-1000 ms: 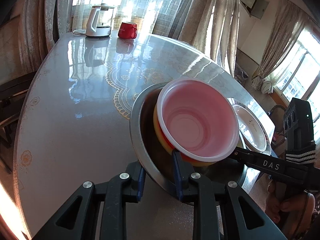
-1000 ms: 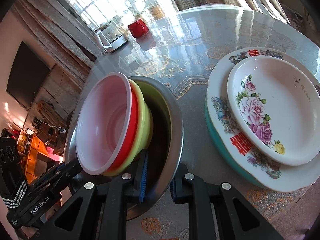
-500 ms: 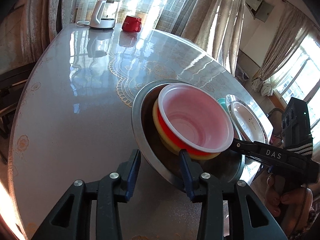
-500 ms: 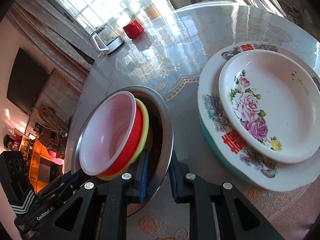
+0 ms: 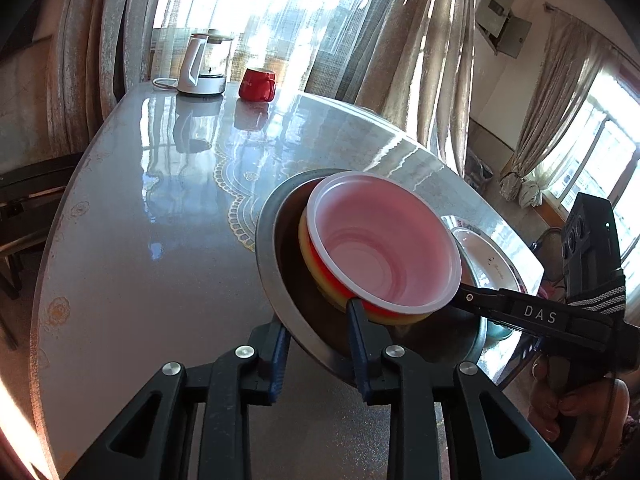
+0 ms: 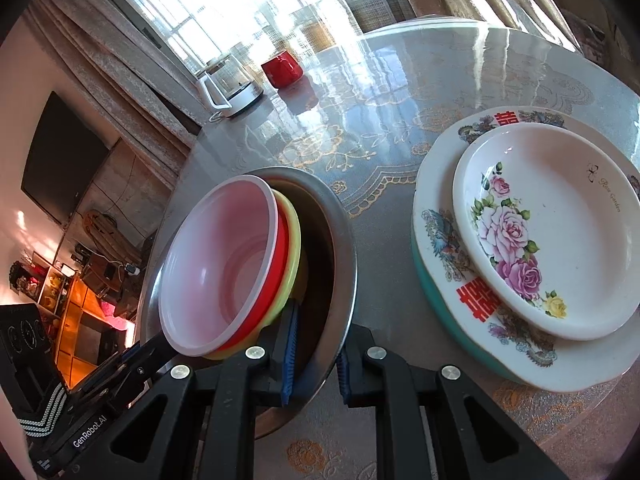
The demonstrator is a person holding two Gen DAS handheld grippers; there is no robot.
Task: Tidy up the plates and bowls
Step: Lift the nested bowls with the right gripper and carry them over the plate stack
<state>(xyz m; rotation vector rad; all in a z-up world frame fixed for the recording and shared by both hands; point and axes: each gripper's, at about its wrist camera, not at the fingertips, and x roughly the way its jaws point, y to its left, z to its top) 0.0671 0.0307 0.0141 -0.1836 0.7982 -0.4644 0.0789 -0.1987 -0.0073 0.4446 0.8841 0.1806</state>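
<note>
A steel bowl (image 5: 276, 276) (image 6: 344, 248) sits on the round table and holds a nested stack: pink bowl (image 5: 384, 244) (image 6: 216, 264) on top, red and yellow under it. My left gripper (image 5: 318, 350) straddles the steel bowl's near rim, one finger inside and one outside, with gaps showing. My right gripper (image 6: 314, 354) straddles the rim on the other side, fingers close to the rim. It also shows in the left wrist view (image 5: 520, 312). A floral plate (image 6: 552, 240) lies on a larger plate (image 6: 436, 248) to the right.
A white kettle (image 5: 202, 66) (image 6: 230, 84) and a red mug (image 5: 257, 84) (image 6: 282, 68) stand at the table's far edge. Curtains and windows lie beyond. The glossy table (image 5: 140, 240) stretches left of the bowls.
The left gripper's jaws opened wider around the steel bowl's rim, then narrowed somewhat. The right gripper's jaws have widened slightly around the rim. Both views have drawn back and up from the bowls.
</note>
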